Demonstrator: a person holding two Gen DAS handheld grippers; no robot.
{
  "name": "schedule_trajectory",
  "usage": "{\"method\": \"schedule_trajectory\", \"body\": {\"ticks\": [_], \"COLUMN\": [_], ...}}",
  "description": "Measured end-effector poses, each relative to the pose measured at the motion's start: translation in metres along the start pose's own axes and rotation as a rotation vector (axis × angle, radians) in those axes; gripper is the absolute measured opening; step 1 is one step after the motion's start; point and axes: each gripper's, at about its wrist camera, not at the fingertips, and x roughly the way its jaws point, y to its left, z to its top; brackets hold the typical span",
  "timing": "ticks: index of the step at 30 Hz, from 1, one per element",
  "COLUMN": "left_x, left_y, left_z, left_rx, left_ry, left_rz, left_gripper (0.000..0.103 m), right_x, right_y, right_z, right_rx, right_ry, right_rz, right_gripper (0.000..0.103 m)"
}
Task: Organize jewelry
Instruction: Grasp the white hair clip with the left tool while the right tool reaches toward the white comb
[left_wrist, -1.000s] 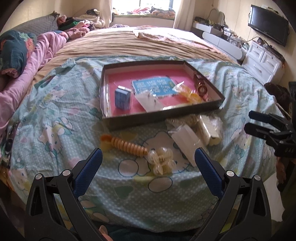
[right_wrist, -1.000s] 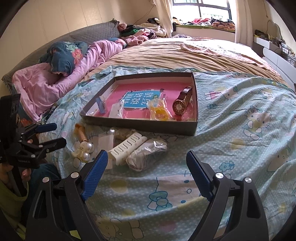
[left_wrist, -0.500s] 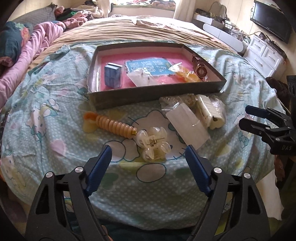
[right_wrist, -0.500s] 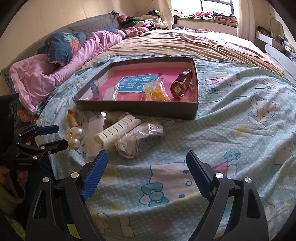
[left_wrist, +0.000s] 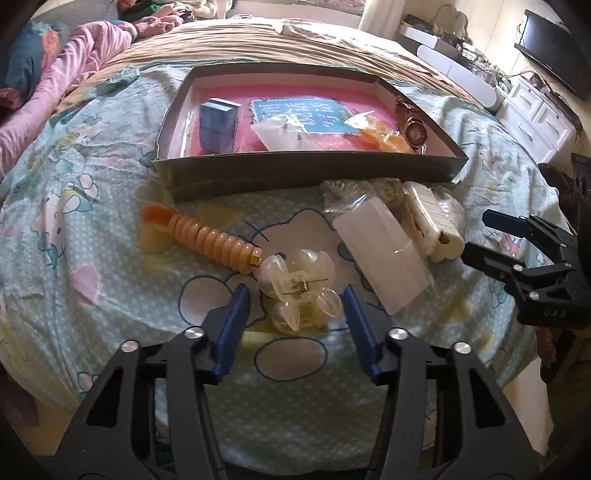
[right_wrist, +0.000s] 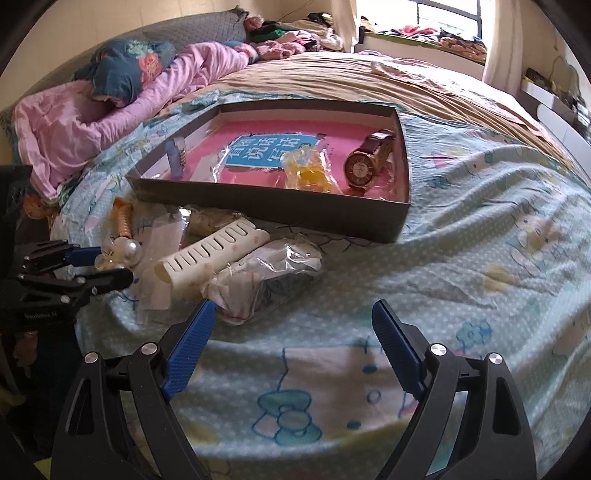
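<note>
Translucent plastic is what the left gripper (left_wrist: 295, 301) is after: a clear pearl-tipped hair claw (left_wrist: 300, 286) at the centre of the left wrist view, lying on the cartoon-print bedspread (left_wrist: 81, 236) with a blue pad on either side. Its jaws have just been closing and now stand narrow around the claw, seemingly short of pressing it. A good grip would take the claw across its spring hinge, not the slippery pearl tips, and spare the orange spiral clip (left_wrist: 218, 242) touching it. The shallow box (left_wrist: 306, 173) above is the likely destination. At lower centre of the right wrist view, the right gripper (right_wrist: 291, 338) hangs wide and empty above the bedspread, just below a bagged bundle (right_wrist: 264, 277).
</note>
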Motion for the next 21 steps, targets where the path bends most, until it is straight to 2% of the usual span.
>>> {"method": "schedule_trajectory", "body": {"ticks": [3,14,15,17,21], "left_x": [0.001,-0.003,-0.005,-0.007,-0.01], "left_y": [0.001,-0.004,-0.005,-0.006,-0.006], "left_z": [0.0,0.0,0.0,0.001,0.003], "left_rx": [-0.004,0.018,0.021,0.024,0.023], "left_ry": [0.001,-0.005,-0.01,-0.017,-0.025], "left_rz": [-0.01,-0.036,-0.039,-0.042,-0.049], "left_gripper": [0.034,0.033,0.033,0.033,0.033], "right_x": [0.007,0.032,0.033,0.031,0.024], "right_y": [0.003,0.014,0.014,0.017,0.016], "right_z": [0.005,0.018,0.017,0.016,0.011], "right_rx": [-0.017,-0.026,-0.026,-0.031,-0.014], "right_ry": [0.005,0.037,0.036,0.023,0.002], "right_rz": [0.012,0.038,0.039,0.063,0.056], "right_gripper": [0.091,0.09,0.088,0.074,0.07]}}
